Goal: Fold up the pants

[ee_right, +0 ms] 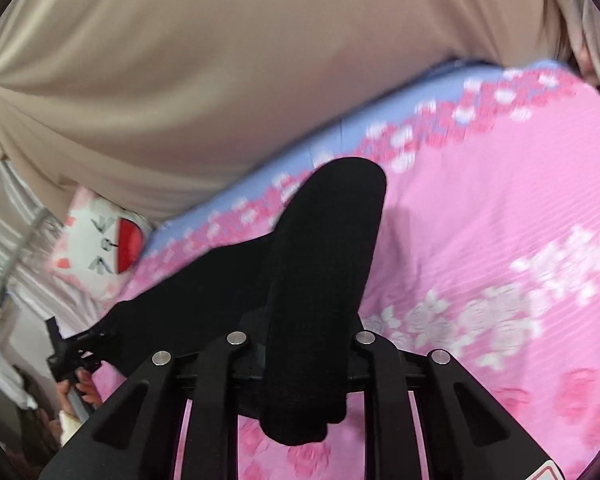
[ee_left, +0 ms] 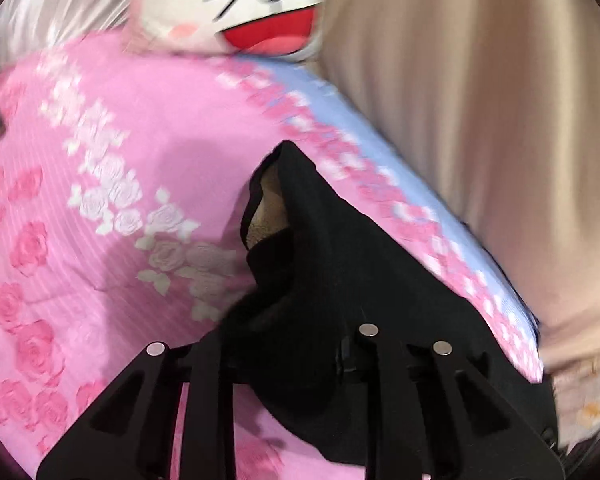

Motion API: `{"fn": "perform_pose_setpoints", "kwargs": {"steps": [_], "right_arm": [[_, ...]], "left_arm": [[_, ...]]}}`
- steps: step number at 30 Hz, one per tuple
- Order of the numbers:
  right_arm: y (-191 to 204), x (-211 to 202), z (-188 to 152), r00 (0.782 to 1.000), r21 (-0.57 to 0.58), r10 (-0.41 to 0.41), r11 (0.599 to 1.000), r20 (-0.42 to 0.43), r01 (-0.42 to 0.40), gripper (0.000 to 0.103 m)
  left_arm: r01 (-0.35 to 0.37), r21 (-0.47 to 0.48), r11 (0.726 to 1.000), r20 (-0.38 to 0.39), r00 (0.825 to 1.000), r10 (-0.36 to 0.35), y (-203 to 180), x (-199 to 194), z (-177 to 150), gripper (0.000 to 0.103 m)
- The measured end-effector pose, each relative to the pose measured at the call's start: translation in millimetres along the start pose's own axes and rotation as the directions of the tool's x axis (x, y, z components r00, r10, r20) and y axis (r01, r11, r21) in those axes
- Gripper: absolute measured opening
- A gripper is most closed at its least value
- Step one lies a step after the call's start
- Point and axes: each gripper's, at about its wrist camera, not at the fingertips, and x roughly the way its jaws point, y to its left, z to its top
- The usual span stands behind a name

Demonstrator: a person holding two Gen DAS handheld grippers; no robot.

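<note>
Hanging black pants (ee_right: pixel 320 280), draped — tan-lined

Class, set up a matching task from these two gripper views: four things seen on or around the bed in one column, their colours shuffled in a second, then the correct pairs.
Things:
1. pants
2. bedspread
3. curtain
4. plush pillow's open mouth

Colours:
A. beige
B. red
C. black
D. pink with roses

Pairs: 1-C, 2-D, 3-A, 4-B
</note>
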Motion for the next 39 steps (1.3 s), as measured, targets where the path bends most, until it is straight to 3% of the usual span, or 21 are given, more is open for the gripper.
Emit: {"fn": "perform_pose_setpoints", "kwargs": {"steps": [3,5,6,7,9,11,13,16,18,21,24,25,28,31,33,35,37,39], "right_arm": [[-6,-38,-2,0.994,-0.056,-0.105,0.993,0.044,0.107,0.016],[-38,-53,-11,0.984,-0.001,-0.174,0.985,0.044,0.174,0.016],[-60,-52,-20,0.976,0.036,-0.215,0.976,0.014,0.215,0.016],[-73,-48,-28,0.974,0.058,-0.225,0.973,-0.019,0.225,0.017],[-97,-32,-48,0.975,0.086,-0.198,0.975,-0.103,0.207,0.023],[-107,-37,-57,0.988,0.14,-0.147,0.978,-0.057,0.153,0.035],[-105,-46,-53,0.981,0.13,-0.187,0.973,-0.051,0.192,0.044],[-92,-69,-41,0.944,0.046,-0.328,0.944,0.044,0.326,0.05],[-85,-83,-37,0.929,0.024,-0.353,0.936,0.109,0.352,0.062],[-81,-99,-32,0.927,0.01,-0.327,0.944,0.183,0.331,0.065],[-77,-100,-32,0.941,-0.005,-0.273,0.96,0.202,0.28,0.065],[-77,-99,-31,0.944,-0.005,-0.258,0.964,0.205,0.264,0.065],[-81,-99,-30,0.95,0.002,-0.229,0.972,0.21,0.234,0.065],[-87,-104,-32,0.953,0.02,-0.215,0.976,0.215,0.216,0.065],[-91,-110,-36,0.952,0.032,-0.215,0.977,0.218,0.213,0.065],[-99,-116,-39,0.951,0.048,-0.218,0.976,0.221,0.212,0.065],[-108,-122,-42,0.949,0.061,-0.224,0.975,0.221,0.216,0.065],[-112,-123,-45,0.952,0.059,-0.223,0.975,0.208,0.215,0.065]], "left_arm": [[0.036,0.055,0.998,-0.07,0.997,-0.032,-19,-2,-20,0.022],[0.059,0.07,0.996,-0.171,0.984,-0.047,-28,16,-45,0.022],[0.039,0.082,0.996,-0.186,0.982,-0.023,-30,22,-54,0.022],[-0.018,0.109,0.994,-0.171,0.985,0.036,-33,27,-65,0.022],[-0.047,0.12,0.992,-0.132,0.989,0.063,-36,25,-71,0.023],[-0.044,0.087,0.995,-0.141,0.988,0.056,-35,21,-67,0.023],[-0.025,0.066,0.998,-0.142,0.989,0.035,-37,14,-61,0.023],[-0.008,0.111,0.994,-0.106,0.994,0.02,-57,-4,-57,0.022],[0.031,0.169,0.985,-0.08,0.997,-0.018,-87,-21,-54,0.022],[0.124,0.333,0.935,-0.05,0.992,-0.114,-160,-55,-60,0.022],[0.236,0.515,0.824,-0.065,0.969,-0.237,-239,-92,-90,0.023],[0.281,0.58,0.765,-0.09,0.955,-0.283,-271,-102,-108,0.023],[0.359,0.677,0.643,-0.162,0.925,-0.345,-331,-107,-150,0.023],[0.419,0.708,0.569,-0.254,0.902,-0.348,-372,-97,-192,0.023],[0.448,0.701,0.555,-0.312,0.893,-0.325,-392,-80,-217,0.022],[0.435,0.712,0.551,-0.317,0.899,-0.301,-401,-73,-234,0.022],[0.433,0.704,0.563,-0.321,0.901,-0.292,-402,-67,-234,0.022],[0.421,0.682,0.598,-0.295,0.907,-0.302,-395,-70,-218,0.022]]}}
